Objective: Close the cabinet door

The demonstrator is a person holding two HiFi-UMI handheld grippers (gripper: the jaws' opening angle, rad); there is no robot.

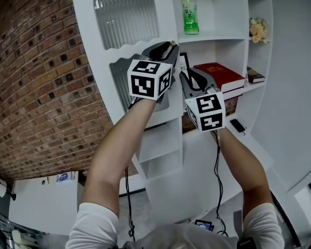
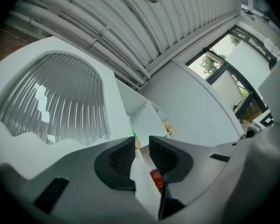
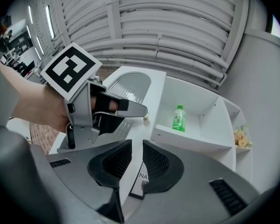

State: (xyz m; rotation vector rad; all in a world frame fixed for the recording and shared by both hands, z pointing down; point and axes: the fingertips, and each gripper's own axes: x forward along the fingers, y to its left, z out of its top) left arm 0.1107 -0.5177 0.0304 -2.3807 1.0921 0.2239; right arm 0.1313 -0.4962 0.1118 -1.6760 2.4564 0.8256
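Observation:
The white cabinet door (image 1: 163, 14) with ribbed glass panes stands open at the left of the shelves. Both grippers are at its free edge. My left gripper (image 1: 168, 48) is the higher one. In the left gripper view its jaws (image 2: 141, 146) are closed on the door's (image 2: 51, 101) thin white edge, which fills the gap between the pads. My right gripper (image 1: 189, 77) sits just below and to the right. In the right gripper view its jaws (image 3: 136, 155) likewise pinch the door (image 3: 130, 85) edge, with the left gripper (image 3: 142, 111) above.
Open shelves hold a green bottle (image 1: 189, 12), a red book (image 1: 220, 74), a dark book (image 1: 255, 75) and pale flowers (image 1: 257, 30). A brick wall (image 1: 36, 77) stands left of the cabinet. Cables hang from both grippers toward the floor.

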